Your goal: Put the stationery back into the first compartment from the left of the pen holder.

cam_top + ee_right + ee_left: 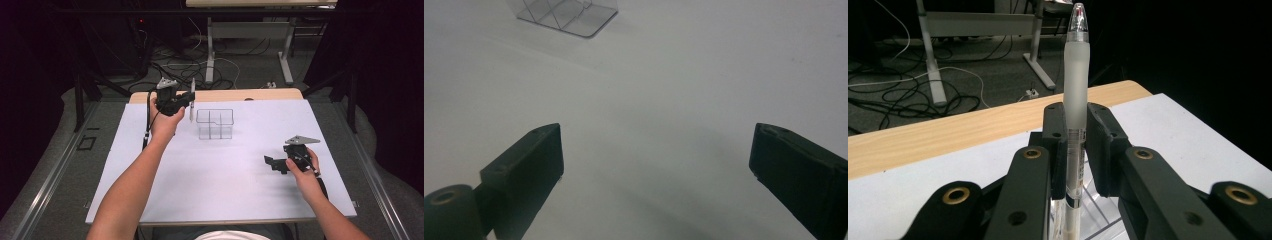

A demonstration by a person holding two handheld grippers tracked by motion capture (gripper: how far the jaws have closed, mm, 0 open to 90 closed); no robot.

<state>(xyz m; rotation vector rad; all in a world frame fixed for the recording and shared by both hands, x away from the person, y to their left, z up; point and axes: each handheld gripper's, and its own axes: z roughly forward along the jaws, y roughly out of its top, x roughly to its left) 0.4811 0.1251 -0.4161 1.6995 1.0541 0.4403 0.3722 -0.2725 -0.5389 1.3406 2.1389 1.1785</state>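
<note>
While the right gripper [272,163] rests low on the white table cover [225,170] with its jaws spread wide on nothing, nothing lies between it and the clear divided box [215,123] farther off. Just left of that box, the left gripper [189,96] pinches a frosted pen [1075,100] upright above the cover. Beyond lie the wooden table edge [948,135] and floor cables [190,65]. Black jaws hide the pen's lower end.
</note>
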